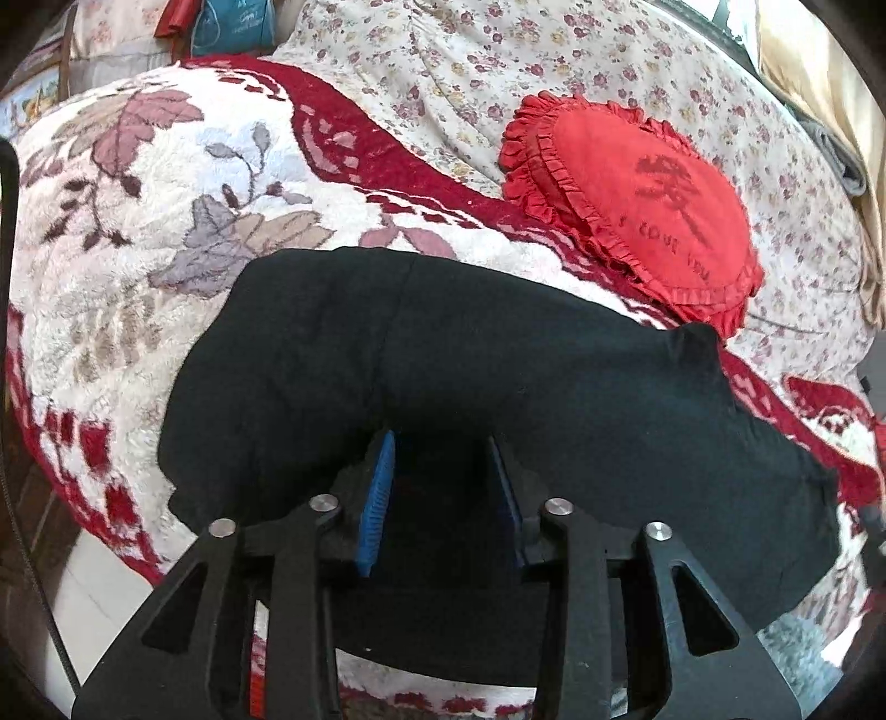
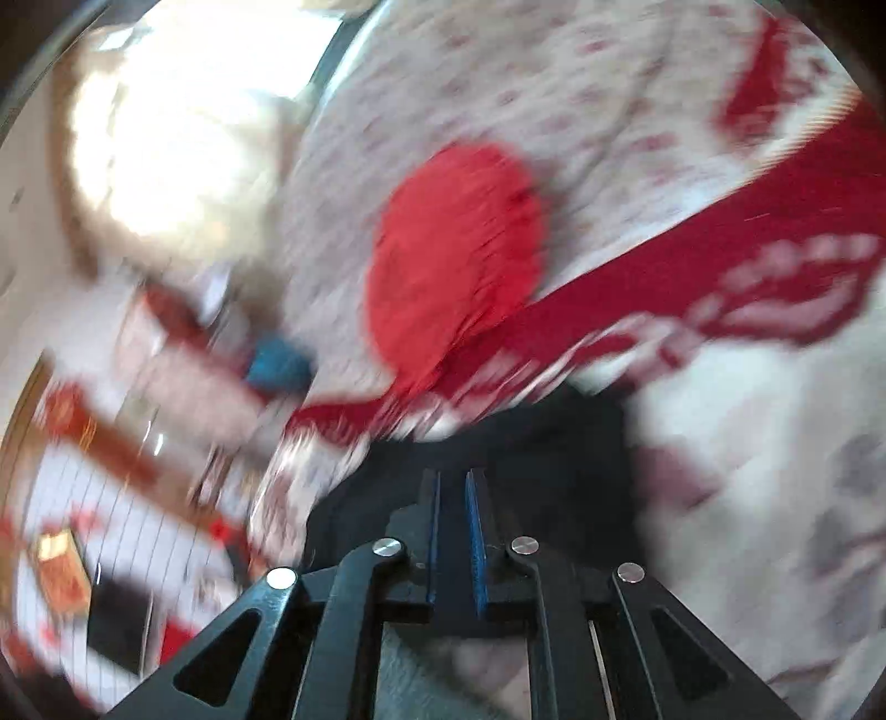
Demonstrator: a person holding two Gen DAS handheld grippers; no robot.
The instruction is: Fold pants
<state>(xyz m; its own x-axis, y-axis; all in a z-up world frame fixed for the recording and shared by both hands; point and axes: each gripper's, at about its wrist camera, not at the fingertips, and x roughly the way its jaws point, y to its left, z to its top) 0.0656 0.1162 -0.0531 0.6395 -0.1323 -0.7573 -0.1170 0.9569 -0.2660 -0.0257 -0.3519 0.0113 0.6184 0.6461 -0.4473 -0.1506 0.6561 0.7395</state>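
Observation:
The black pants [image 1: 454, 365] lie folded in a thick band across the floral fleece blanket [image 1: 155, 221] on the bed. My left gripper [image 1: 443, 443] is over their near edge with its blue-padded jaws spread apart, and black cloth lies between and under them. In the blurred right wrist view, my right gripper [image 2: 453, 476] has its jaws nearly together with black pants cloth [image 2: 554, 443] between and ahead of them. The blur hides whether it pinches the cloth.
A red frilled round cushion [image 1: 637, 210] lies just beyond the pants on a flowered sheet [image 1: 443, 66]; it also shows in the right wrist view [image 2: 459, 249]. The bed's edge and pale floor [image 1: 99, 598] are at lower left. Pillows [image 1: 232, 22] sit at the far end.

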